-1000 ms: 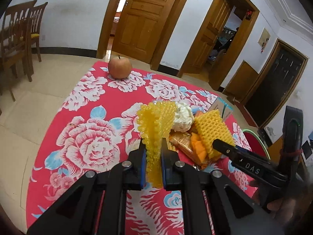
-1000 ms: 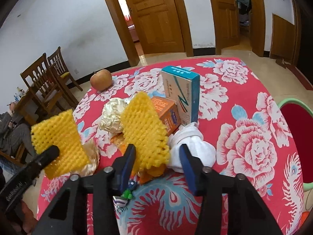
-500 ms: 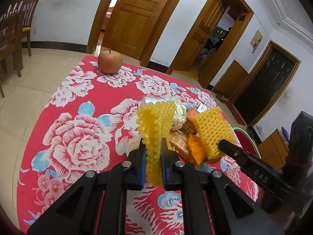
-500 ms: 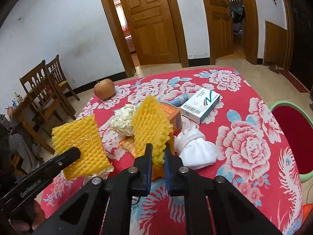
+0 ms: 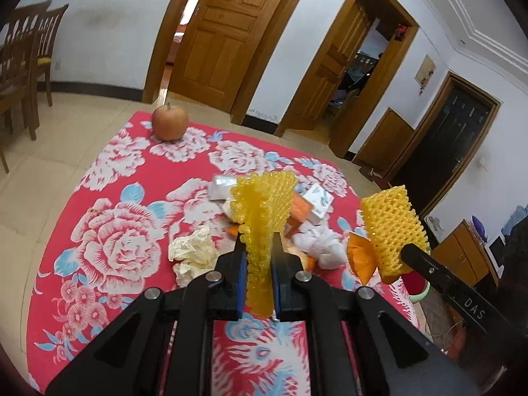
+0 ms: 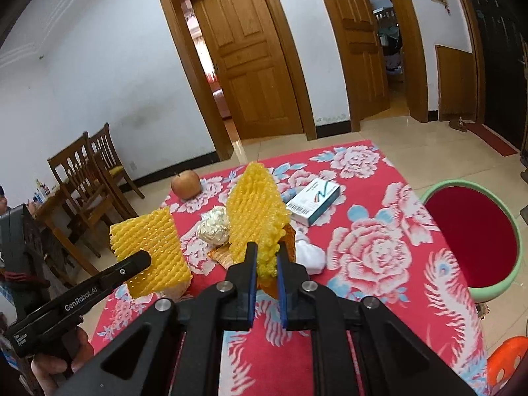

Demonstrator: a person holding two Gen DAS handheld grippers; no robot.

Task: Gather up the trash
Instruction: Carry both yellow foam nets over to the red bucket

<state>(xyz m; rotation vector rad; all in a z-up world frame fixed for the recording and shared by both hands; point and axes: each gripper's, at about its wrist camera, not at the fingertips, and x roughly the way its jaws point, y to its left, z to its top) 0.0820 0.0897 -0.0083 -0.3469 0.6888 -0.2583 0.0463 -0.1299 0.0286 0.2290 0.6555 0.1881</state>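
Note:
Both grippers hang above a table with a red flowered cloth. My left gripper is shut on a yellow foam fruit net that stands up between its pads. My right gripper is shut on a second yellow foam net, lifted clear of the pile. An orange wrapper hangs against that net. On the cloth lie a white tissue wad, a foil ball, a cream crumpled wrapper, an orange carton and a blue-and-white box.
An apple sits at the table's far edge. A red stool with a green rim stands right of the table, an orange stool nearer. Wooden chairs and a side table stand at the left wall. Doors are behind.
My right gripper shut on the second foam net and raised it off the pile. The blue-and-white box went from upright to lying flat. My left gripper rose with its net.

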